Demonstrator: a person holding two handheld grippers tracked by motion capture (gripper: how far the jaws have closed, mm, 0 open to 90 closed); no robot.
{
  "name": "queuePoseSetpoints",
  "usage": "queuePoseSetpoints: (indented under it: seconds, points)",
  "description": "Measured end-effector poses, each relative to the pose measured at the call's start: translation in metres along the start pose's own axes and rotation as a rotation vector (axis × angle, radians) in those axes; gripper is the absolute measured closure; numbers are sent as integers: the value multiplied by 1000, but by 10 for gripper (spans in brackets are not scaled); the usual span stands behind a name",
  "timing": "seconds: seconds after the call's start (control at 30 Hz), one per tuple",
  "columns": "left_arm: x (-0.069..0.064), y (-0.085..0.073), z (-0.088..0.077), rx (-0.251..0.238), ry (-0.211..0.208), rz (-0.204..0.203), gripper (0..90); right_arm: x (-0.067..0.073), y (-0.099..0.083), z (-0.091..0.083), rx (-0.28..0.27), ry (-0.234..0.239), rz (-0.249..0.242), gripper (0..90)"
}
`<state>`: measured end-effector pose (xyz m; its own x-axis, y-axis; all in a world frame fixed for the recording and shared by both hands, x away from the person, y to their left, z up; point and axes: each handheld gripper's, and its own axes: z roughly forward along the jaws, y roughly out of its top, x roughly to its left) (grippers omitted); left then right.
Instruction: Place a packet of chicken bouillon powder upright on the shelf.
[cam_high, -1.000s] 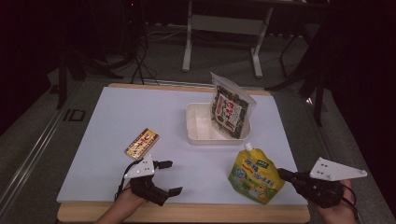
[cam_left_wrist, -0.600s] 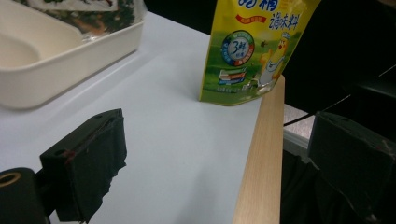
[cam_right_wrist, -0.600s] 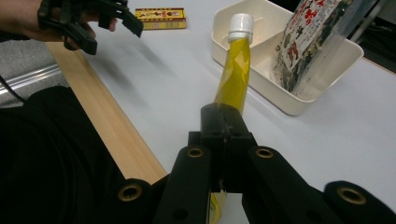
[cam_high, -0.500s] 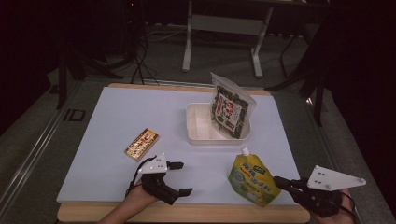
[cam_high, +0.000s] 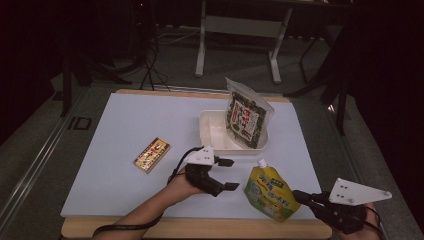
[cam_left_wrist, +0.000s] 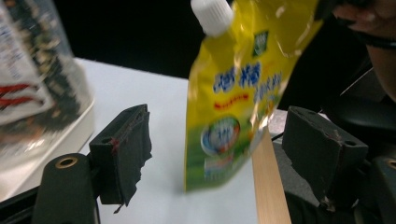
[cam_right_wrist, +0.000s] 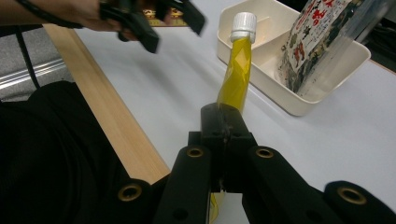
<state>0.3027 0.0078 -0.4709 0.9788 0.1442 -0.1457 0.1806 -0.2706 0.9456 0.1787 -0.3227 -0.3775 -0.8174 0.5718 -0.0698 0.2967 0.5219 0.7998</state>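
Note:
A yellow spouted pouch (cam_high: 269, 192) with a white cap is held upright near the table's front edge. My right gripper (cam_high: 301, 196) is shut on its lower right edge; the right gripper view shows the jaws (cam_right_wrist: 224, 122) pinching the pouch (cam_right_wrist: 236, 70) edge-on. My left gripper (cam_high: 229, 174) hovers just left of the pouch, and its jaws have just been closing. They still stand apart with nothing between the pads. In the left gripper view the pouch (cam_left_wrist: 233, 107) stands ahead of the gap of my left gripper (cam_left_wrist: 224, 151).
A white tray (cam_high: 210, 131) sits behind the pouch with a dark seaweed packet (cam_high: 245, 120) leaning in it. A small yellow-red candy box (cam_high: 151, 154) lies to the left. The table's wooden front edge (cam_high: 200, 229) runs close below both hands.
My left gripper has moved right toward the pouch, and its jaws are narrower. The right gripper and the pouch have hardly shifted.

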Motion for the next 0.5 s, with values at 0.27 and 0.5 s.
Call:
queuePoseSetpoints:
  seconds: [0.27,0.5]
  points:
    - [13,14,38,27,-46,12,382,-3,1,1,-3,7,-2,900]
    - [19,19,51,24,-141,-3,572,-3,1,1,1,2,3,900]
